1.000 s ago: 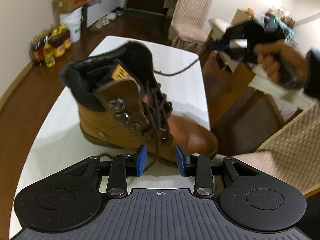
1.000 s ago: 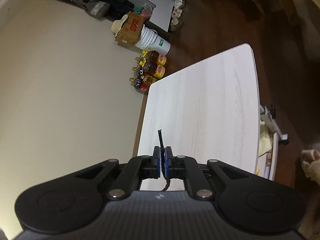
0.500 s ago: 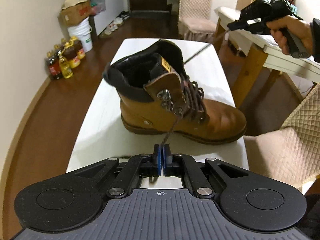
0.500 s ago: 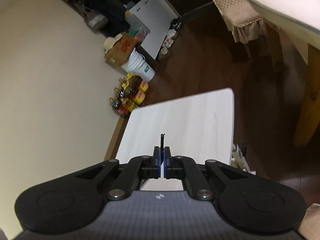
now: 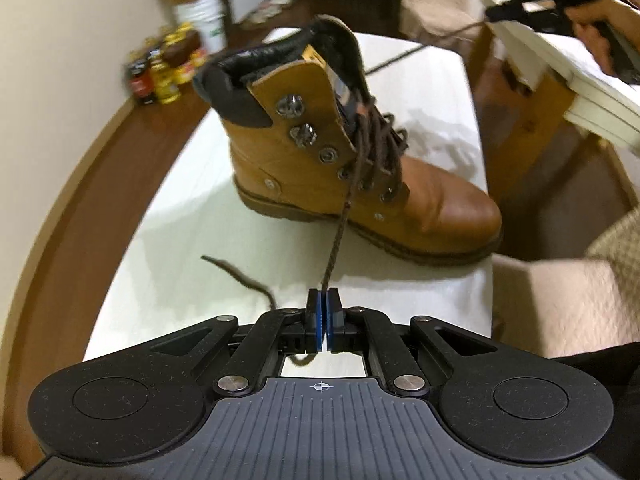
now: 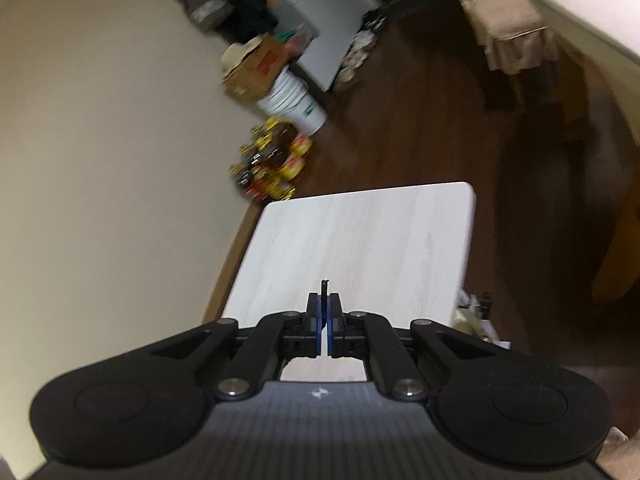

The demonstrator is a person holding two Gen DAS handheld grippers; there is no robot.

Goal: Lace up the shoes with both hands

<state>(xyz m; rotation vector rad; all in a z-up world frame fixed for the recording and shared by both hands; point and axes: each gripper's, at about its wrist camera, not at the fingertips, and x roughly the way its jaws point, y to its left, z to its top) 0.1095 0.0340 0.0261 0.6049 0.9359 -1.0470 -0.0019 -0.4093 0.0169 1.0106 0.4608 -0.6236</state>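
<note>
Left gripper [image 5: 322, 300]: fingers, parted a second ago, have clamped on one lace strand [image 5: 340, 228] – now taut up to the lower eyelets.
Right gripper [image 5: 516, 8]: fingers pinched as before on the other lace end [image 6: 324, 290], raised off to the side – its strand [image 5: 404, 56] stretches back to the boot.
Boot [image 5: 332, 152]: upright near the middle of the white surface [image 5: 168, 264], toe toward the right edge.
Meaning: both ends are held, so probably a tightening pull; upper hooks [image 5: 298, 120] look unlaced.
Loose tail [image 5: 236, 276]: trails on the surface behind the left fingers.
Hard to see: right gripper and hand [image 5: 600, 20] blurred, cut by the frame; the right view misses the boot entirely.
</note>
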